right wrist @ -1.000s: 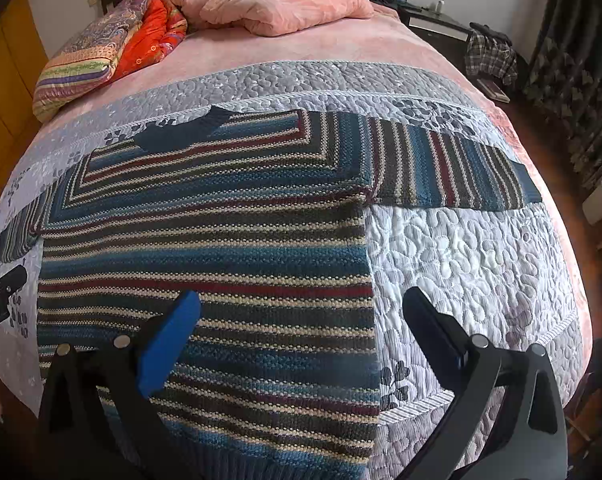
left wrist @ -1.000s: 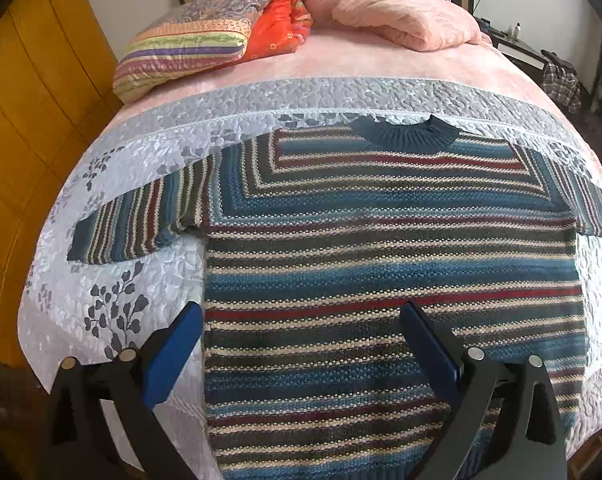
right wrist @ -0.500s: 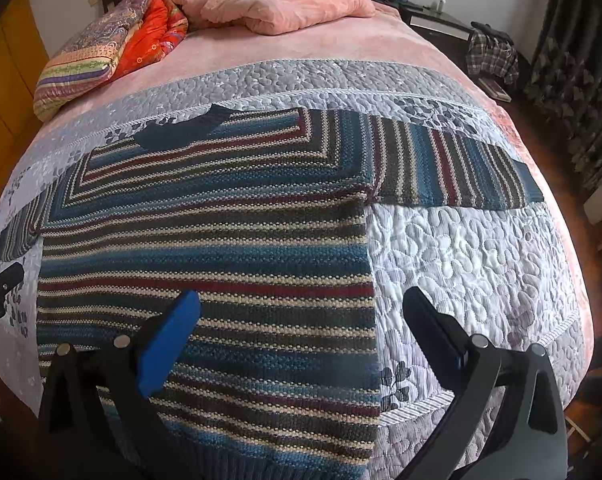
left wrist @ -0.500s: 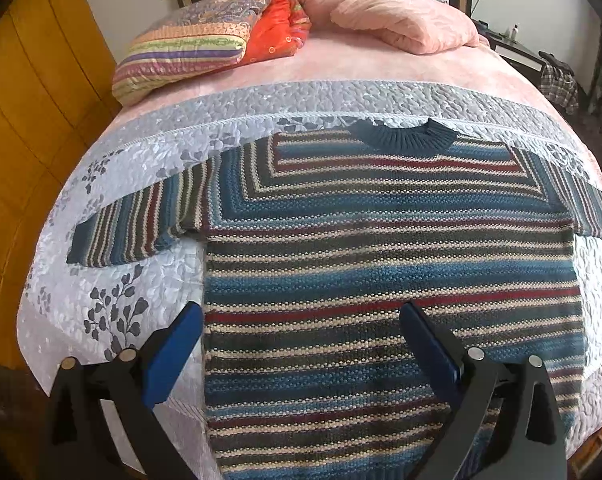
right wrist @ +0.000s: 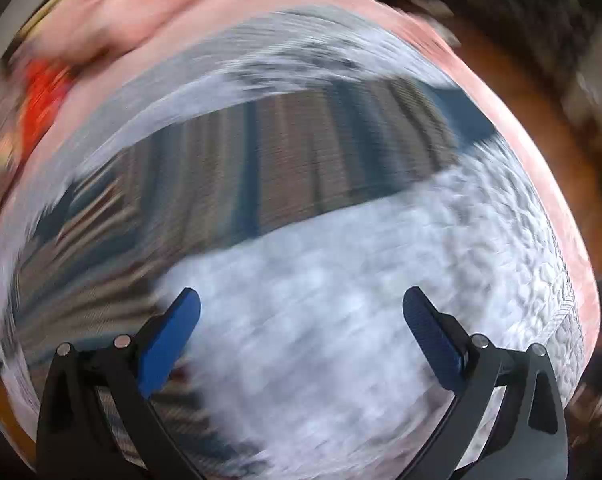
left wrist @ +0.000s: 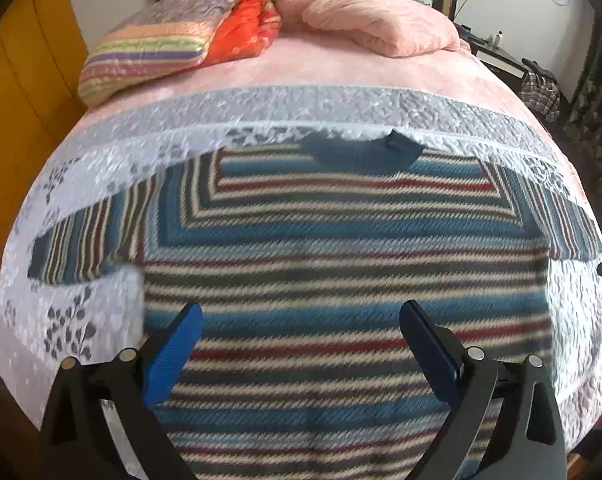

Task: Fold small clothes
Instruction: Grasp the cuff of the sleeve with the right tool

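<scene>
The blue, cream and maroon striped knitted sweater (left wrist: 341,280) lies flat on the grey quilted bed (left wrist: 81,304), sleeves outstretched. Right gripper (right wrist: 301,320), spread wide, faces the right sleeve (right wrist: 301,160); left gripper (left wrist: 301,336), equally spread, hovers over the body.

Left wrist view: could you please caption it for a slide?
Open left gripper over a striped sweater spread flat on the bed.

Pink pillow (left wrist: 381,24), striped cushion (left wrist: 149,56), seemingly plaid cloth (left wrist: 539,90) beyond grey quilt (left wrist: 261,108).
</scene>
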The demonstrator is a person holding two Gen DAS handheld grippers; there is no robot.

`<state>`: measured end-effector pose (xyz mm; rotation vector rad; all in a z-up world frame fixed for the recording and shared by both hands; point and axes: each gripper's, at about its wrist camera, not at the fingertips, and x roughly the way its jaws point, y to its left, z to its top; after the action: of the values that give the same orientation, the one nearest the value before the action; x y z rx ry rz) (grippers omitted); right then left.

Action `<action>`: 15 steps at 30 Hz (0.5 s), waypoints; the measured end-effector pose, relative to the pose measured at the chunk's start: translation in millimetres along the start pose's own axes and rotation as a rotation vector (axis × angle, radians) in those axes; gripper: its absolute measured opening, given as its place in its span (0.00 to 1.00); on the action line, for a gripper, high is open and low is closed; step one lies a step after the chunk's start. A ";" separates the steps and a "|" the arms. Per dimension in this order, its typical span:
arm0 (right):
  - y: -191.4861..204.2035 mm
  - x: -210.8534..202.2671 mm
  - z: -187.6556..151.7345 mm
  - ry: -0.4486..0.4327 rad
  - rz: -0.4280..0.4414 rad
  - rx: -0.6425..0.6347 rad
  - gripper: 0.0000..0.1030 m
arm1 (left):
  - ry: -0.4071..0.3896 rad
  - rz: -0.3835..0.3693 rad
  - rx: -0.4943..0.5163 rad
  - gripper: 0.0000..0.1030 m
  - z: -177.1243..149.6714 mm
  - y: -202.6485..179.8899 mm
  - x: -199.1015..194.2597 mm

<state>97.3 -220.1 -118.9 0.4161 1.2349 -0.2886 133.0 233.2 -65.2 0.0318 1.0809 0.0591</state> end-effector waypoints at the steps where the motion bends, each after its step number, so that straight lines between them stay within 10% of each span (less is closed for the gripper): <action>1: -25.2 9.6 16.2 0.023 0.044 0.057 0.97 | -0.005 0.000 0.006 0.96 4.7 -5.8 2.4; 6: -95.1 43.1 62.4 0.083 0.105 0.222 0.97 | -0.001 -0.021 0.029 0.96 19.7 -33.3 17.5; 10: -108.6 66.5 76.0 0.130 0.133 0.251 0.65 | 0.002 -0.022 0.050 0.96 21.8 -45.8 24.6; 15: -115.2 84.5 84.8 0.137 0.147 0.285 0.62 | 0.011 -0.014 0.058 0.96 21.5 -47.0 29.9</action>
<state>145.6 -360.3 -193.7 0.7800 1.2930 -0.3149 167.6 188.2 -84.0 0.0761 1.0935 0.0154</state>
